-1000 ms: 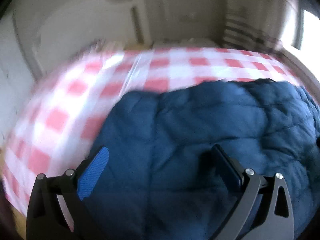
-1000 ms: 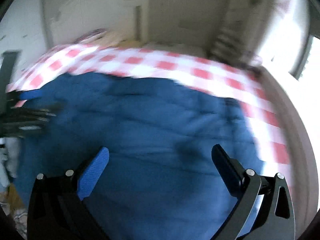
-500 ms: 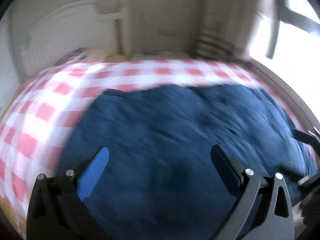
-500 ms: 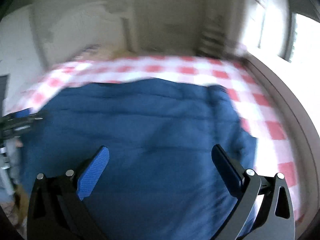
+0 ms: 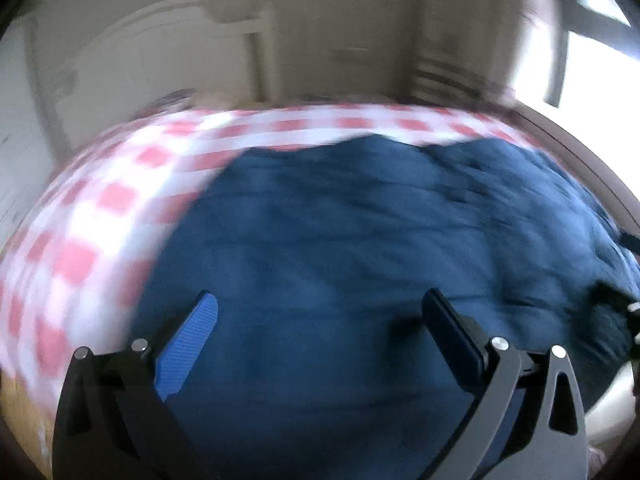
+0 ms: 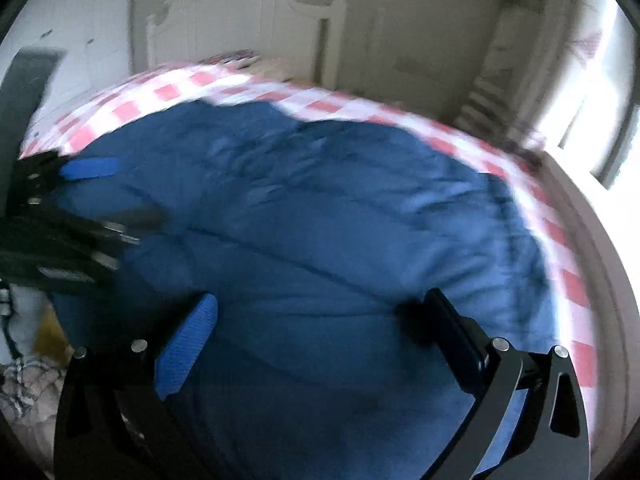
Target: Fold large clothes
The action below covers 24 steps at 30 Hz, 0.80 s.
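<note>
Black gripper frames; blue-padded fingers [image 5: 188, 344]; silver screws.

This is a bedroom in a home. A bed [image 6: 568, 284] fills most of both views, spread with a red-and-white checked sheet [image 5: 100, 216], and a white carved headboard [image 6: 240, 20] with a scalloped top and a corner post stands at its far end against a plain, cream wall [image 6: 420, 20]. A window [image 5: 592, 56] with a dark frame lets in strong daylight on the right side. A puffy blue quilted garment [image 6: 320, 216] lies across the bed — ordinary household clothing. Off the bed's near-left corner, rumpled patterned fabric [image 6: 28, 384] lies low down — blurred, though.
</note>
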{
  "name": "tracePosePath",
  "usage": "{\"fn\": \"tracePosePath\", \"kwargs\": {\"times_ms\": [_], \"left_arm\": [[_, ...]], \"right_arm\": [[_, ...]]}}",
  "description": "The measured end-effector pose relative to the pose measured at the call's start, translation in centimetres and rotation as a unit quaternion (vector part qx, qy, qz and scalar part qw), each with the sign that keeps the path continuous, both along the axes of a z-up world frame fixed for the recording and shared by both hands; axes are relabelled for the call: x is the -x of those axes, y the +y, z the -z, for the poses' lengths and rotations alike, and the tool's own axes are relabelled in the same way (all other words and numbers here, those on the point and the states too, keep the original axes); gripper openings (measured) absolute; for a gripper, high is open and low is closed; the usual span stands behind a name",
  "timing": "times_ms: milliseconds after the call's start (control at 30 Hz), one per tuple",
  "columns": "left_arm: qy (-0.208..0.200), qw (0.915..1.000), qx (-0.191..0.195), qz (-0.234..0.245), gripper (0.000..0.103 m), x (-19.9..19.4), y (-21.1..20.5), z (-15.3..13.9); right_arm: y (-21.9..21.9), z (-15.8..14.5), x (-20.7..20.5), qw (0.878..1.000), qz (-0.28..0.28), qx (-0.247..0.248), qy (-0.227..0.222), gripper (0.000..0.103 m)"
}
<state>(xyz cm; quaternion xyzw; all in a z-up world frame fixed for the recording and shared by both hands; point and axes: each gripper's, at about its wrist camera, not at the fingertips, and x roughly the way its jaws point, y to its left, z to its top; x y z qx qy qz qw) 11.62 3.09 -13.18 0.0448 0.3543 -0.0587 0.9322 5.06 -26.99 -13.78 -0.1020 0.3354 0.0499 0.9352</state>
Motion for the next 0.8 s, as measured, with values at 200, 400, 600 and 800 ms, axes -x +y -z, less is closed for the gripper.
{"fn": "tracePosePath", "kwargs": {"times_ms": [200, 400, 600, 800], "left_arm": [[0.014, 0.9994, -0.012, -0.028, 0.101, -1.3, 3.2, 1.9], [-0.003, 0.9985, -0.012, -0.053, 0.100, 0.9, 3.4, 0.2], [-0.006, 0.9988, -0.019, -0.046, 0.101, 2.6, 4.7, 2.1], [0.018, 0.9988, 0.038, -0.023, 0.101, 2.0, 6.5, 2.6]], "right_arm": [[-8.5, 2.4, 0.4, 0.991, 0.042, -0.123, 0.001, 0.099], [-7.8, 1.7, 0.5, 0.992, 0.071, -0.100, 0.006, 0.098], [-4.1, 1.0, 4.2, 0.998, 0.031, -0.044, -0.018, 0.098], [-6.7, 3.1, 4.8, 0.995, 0.009, -0.094, -0.010, 0.098]]}}
